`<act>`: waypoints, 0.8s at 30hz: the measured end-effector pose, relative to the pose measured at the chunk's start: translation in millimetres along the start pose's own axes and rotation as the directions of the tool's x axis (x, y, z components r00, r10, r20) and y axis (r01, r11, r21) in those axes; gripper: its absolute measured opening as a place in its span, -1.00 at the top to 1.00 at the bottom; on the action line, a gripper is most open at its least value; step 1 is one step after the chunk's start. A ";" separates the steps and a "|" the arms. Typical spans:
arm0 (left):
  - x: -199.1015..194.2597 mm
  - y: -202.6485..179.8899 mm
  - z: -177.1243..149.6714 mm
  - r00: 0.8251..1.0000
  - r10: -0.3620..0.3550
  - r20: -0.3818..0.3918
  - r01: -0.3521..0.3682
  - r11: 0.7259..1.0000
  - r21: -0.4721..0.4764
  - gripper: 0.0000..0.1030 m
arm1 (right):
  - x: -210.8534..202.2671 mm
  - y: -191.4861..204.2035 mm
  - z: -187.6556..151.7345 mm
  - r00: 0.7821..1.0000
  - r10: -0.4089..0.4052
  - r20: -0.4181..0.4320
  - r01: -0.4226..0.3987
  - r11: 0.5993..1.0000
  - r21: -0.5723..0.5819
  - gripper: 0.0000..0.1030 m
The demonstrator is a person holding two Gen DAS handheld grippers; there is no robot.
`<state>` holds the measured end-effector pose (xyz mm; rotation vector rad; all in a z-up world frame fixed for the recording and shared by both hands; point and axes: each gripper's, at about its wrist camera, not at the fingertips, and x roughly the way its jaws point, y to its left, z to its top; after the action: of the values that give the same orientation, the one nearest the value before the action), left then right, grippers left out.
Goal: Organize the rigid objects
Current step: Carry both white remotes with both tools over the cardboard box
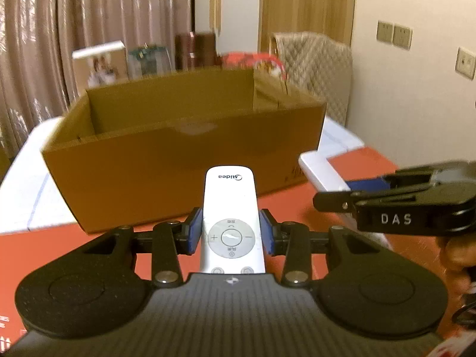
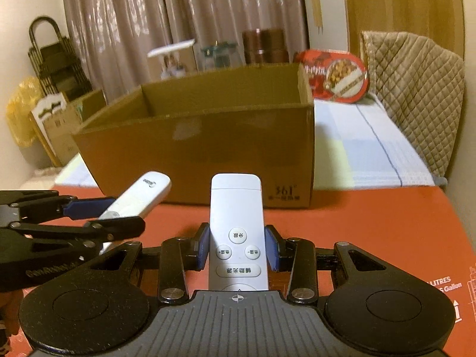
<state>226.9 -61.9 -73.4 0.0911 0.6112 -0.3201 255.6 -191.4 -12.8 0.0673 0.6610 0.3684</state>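
**Two hand-held grippers, each clamped on a remote control, in front of an open carton**

Left: the left gripper (image 1: 232,235) holds a white Midea remote (image 1: 230,208) lengthwise between its blue pads (image 1: 195,232), which press on the remote's two long edges near the round button ring. The remote's logo end points away, toward the carton, and sits clear of the red surface (image 1: 282,208) below. From the right wrist view the same gripper (image 2: 119,211) appears at the left edge, seen side-on, with the Midea remote (image 2: 142,192) tilted up and to the right.

Centre: a cardboard box (image 1: 166,154) stands open-topped on the far side of the red surface — its near wall faces both cameras, and what can be seen of its interior shows only bare cardboard.

Right: the right gripper (image 2: 238,253) grips a second, pale grey-white remote (image 2: 236,217) in the same manner, blue pads (image 2: 272,251) against both long edges beside the small round buttons, far end aimed at the box's near wall. In the left wrist view this gripper (image 1: 351,190) enters from the right edge, the pale remote (image 1: 321,172) projecting leftward from it.

Background: curtains (image 2: 178,15) behind the box, a red snack tin (image 2: 336,77) — just right of the box's far corner — and a quilted chair back (image 2: 416,89) at far right.
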 end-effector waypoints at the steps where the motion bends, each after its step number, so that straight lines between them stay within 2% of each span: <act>1: -5.6 1.2 2.8 1.000 0.001 0.013 -0.001 1.000 -0.006 0.32 | -3.9 -0.1 1.8 1.000 0.001 0.011 -0.001 1.000 0.005 0.32; 10: -21.4 13.3 14.4 0.999 0.021 0.042 -0.018 0.998 -0.066 0.32 | -13.2 3.0 13.9 0.999 0.011 0.050 -0.013 0.999 0.040 0.32; 24: -26.6 14.8 18.3 0.998 0.017 0.061 -0.012 0.996 -0.083 0.32 | -12.2 7.0 17.4 0.997 0.020 0.069 -0.021 1.000 0.021 0.32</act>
<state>221.1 -44.0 -43.2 0.0062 0.5614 -0.2820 255.2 -188.3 9.3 0.1074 0.5967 0.3773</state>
